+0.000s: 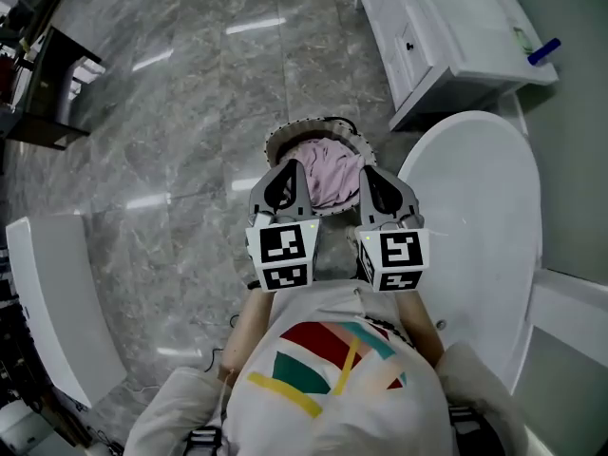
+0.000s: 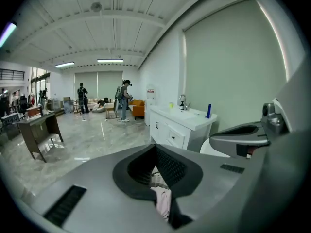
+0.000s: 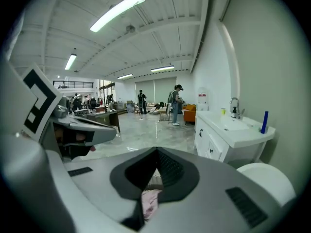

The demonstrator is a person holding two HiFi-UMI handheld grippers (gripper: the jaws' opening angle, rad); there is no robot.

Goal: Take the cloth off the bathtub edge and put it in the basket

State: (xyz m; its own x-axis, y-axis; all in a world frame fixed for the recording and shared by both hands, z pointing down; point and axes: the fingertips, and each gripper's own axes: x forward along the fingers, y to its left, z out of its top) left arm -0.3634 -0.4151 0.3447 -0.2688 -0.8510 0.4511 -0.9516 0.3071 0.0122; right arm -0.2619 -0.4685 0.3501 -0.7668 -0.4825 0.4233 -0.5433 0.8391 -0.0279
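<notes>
The pink cloth [image 1: 328, 174] lies crumpled inside the round basket [image 1: 282, 141] on the floor, beside the white bathtub [image 1: 480, 207]. My left gripper [image 1: 285, 186] and right gripper [image 1: 377, 186] hang side by side just above the basket's near rim, both shut with nothing between the jaws. In the left gripper view the left gripper [image 2: 156, 150] has its jaws together, and the cloth [image 2: 163, 201] shows below through the gap. The right gripper view is the same: right gripper [image 3: 156, 152] shut, cloth [image 3: 149, 200] lower down.
A white vanity cabinet [image 1: 427, 27] with a sink and a blue bottle [image 1: 543, 52] stands beyond the tub. A dark table [image 1: 43, 93] is at the far left, a white panel [image 1: 52, 293] lower left. Grey marble floor [image 1: 190, 112] surrounds the basket. People stand far off.
</notes>
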